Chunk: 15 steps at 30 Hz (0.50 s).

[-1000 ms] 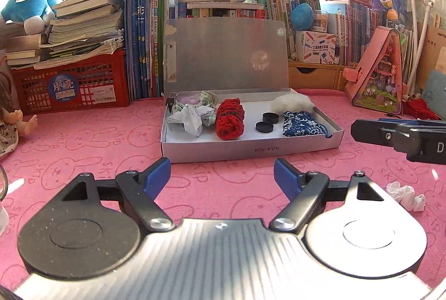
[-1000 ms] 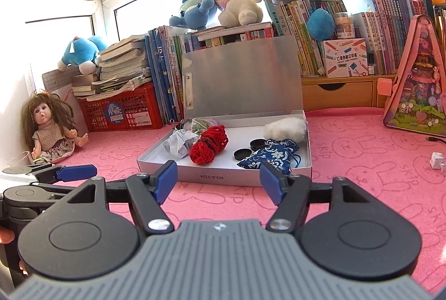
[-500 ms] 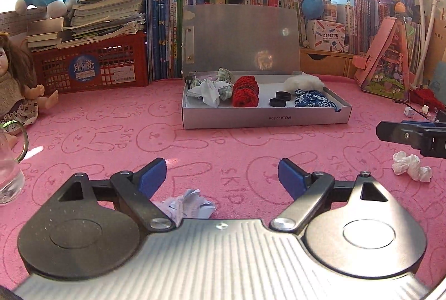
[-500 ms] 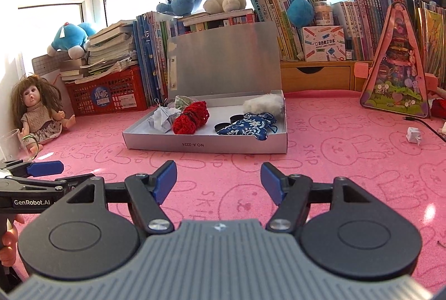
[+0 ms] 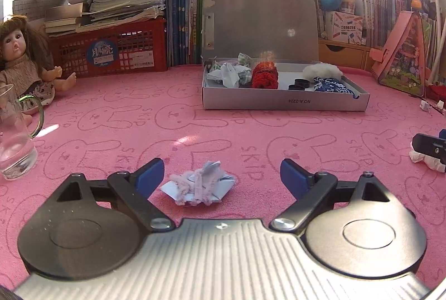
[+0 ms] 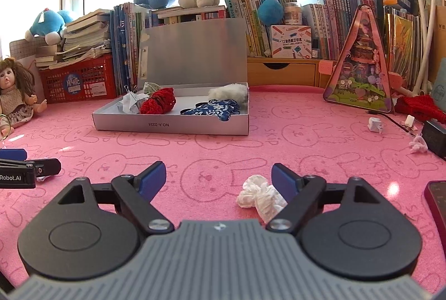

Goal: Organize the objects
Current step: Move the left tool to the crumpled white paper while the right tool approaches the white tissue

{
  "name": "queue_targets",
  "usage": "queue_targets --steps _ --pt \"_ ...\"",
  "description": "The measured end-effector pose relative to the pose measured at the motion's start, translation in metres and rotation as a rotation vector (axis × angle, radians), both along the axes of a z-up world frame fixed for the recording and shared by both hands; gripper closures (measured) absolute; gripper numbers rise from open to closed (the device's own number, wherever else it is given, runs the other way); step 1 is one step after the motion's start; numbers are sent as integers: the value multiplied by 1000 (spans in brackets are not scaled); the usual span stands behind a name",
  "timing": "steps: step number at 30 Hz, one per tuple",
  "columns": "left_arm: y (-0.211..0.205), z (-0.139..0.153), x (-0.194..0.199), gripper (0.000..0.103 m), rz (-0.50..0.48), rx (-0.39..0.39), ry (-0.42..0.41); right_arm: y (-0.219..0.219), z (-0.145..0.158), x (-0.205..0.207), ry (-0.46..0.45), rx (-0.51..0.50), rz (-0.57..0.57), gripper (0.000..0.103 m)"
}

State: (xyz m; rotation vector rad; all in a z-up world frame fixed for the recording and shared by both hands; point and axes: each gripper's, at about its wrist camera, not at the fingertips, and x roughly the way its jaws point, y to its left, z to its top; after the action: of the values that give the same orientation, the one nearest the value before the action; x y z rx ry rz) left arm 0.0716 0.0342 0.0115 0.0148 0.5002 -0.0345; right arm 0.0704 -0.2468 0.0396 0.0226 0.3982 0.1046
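Open box [image 5: 284,104] sits mid-worktop [image 5: 195,138] with books [image 5: 184,12] behind it, doll [image 5: 22,63] and glass mug [image 5: 14,138] off left (mug nearer), folded paper [image 5: 199,187] in front, crumpled tissue [image 6: 260,195] further right.

Two low wrist views, shared box [image 5: 284,102]

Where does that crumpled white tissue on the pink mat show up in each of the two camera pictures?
Left wrist view: the crumpled white tissue lies at the far right edge, partly behind the right gripper's tip.
Right wrist view: the tissue lies low and right of centre, between the open blue pads, near the right one.
Shared landmark: the open grey box, straight ahead on the mat.
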Motion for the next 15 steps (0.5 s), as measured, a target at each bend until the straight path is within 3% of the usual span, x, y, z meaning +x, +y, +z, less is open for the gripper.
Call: queue_targets --steps 15 --pt "0 -9 12 9 73 -6 75 2 -8 5 51 -33 -173 7"
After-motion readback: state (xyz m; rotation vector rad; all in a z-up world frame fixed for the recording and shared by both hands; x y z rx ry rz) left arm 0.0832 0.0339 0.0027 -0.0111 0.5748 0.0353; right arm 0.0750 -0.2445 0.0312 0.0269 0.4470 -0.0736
